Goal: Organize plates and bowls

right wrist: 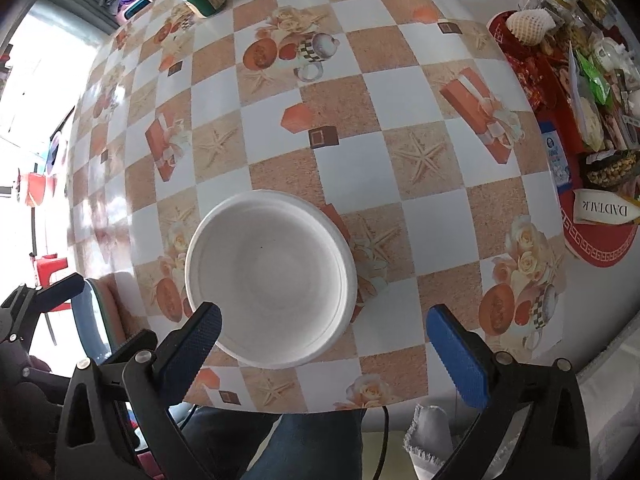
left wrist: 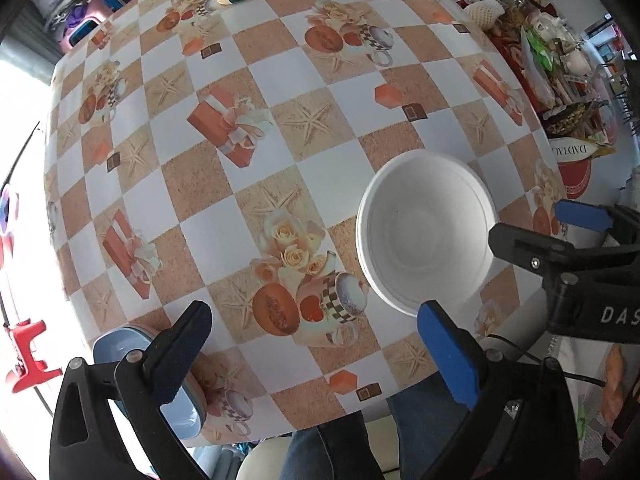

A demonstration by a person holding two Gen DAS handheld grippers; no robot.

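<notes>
A round white bowl (right wrist: pixel 270 284), matte and foam-like w/ a stepped rim (it seems two are nested), is seen upright on the glossy checkered tablecloth (right wrist: pixel 360 128), near the table's front edge. At the front-left corner a stack of plates (left wrist: pixel 184 412) lies, smooth blue on top, pink under it. The left gripper (left wrist: pixel 312 350) is held wide open above the cloth, nothing between its ribbed blue pads. The right gripper (right wrist: pixel 324 344) is also spread fully, empty, its left finger (right wrist: pixel 192 344) over the bowl's rim.
</notes>
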